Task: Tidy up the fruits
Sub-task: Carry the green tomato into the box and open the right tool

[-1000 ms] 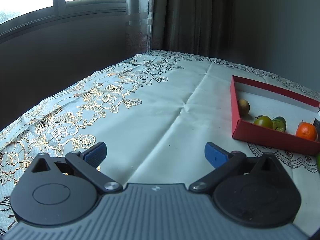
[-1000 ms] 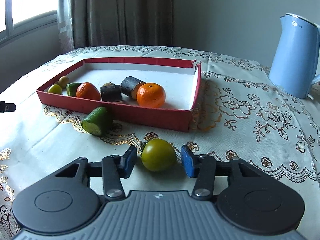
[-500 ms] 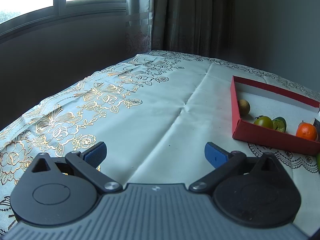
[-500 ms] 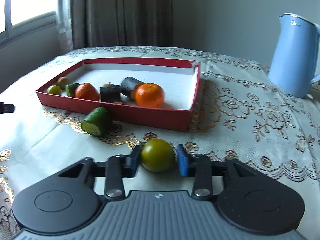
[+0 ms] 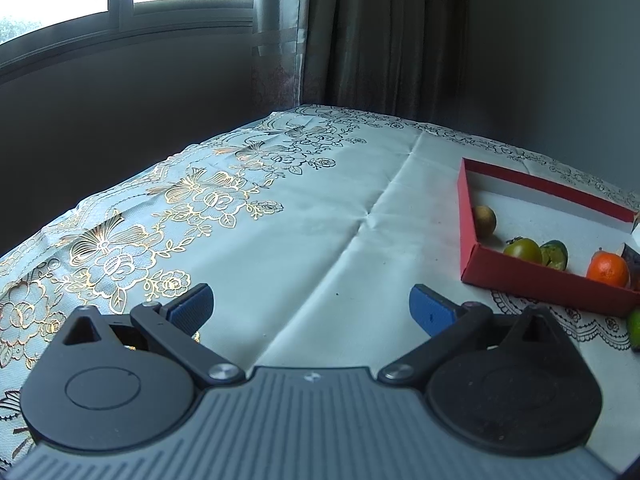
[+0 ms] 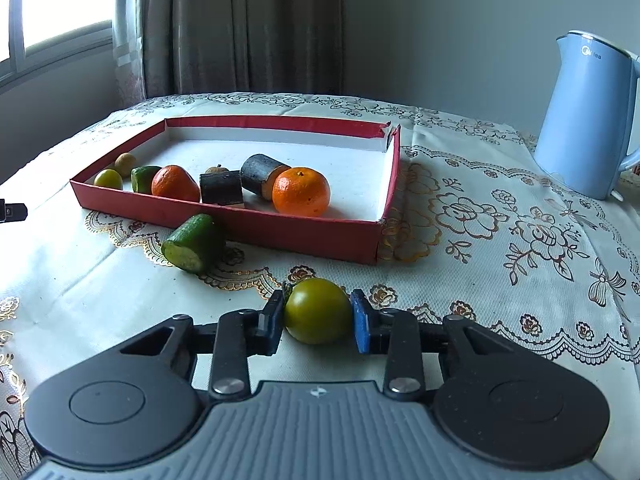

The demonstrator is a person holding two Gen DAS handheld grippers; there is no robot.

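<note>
My right gripper (image 6: 318, 320) is shut on a round green fruit (image 6: 318, 310), held just above the tablecloth in front of the red tray (image 6: 304, 232). The tray holds two oranges (image 6: 301, 191), two dark cylinders (image 6: 222, 188), and small green and brown fruits at its left end. A cut green cucumber piece (image 6: 192, 243) lies outside against the tray's front wall. My left gripper (image 5: 312, 306) is open and empty over the cloth, left of the tray (image 5: 532, 276).
A light blue kettle (image 6: 586, 120) stands at the back right. The table has a floral cloth (image 5: 208, 216); its left edge drops off near the window wall and curtain (image 5: 380, 32).
My right gripper closed its pads onto the green fruit and lifted it slightly. The left gripper has not moved.
</note>
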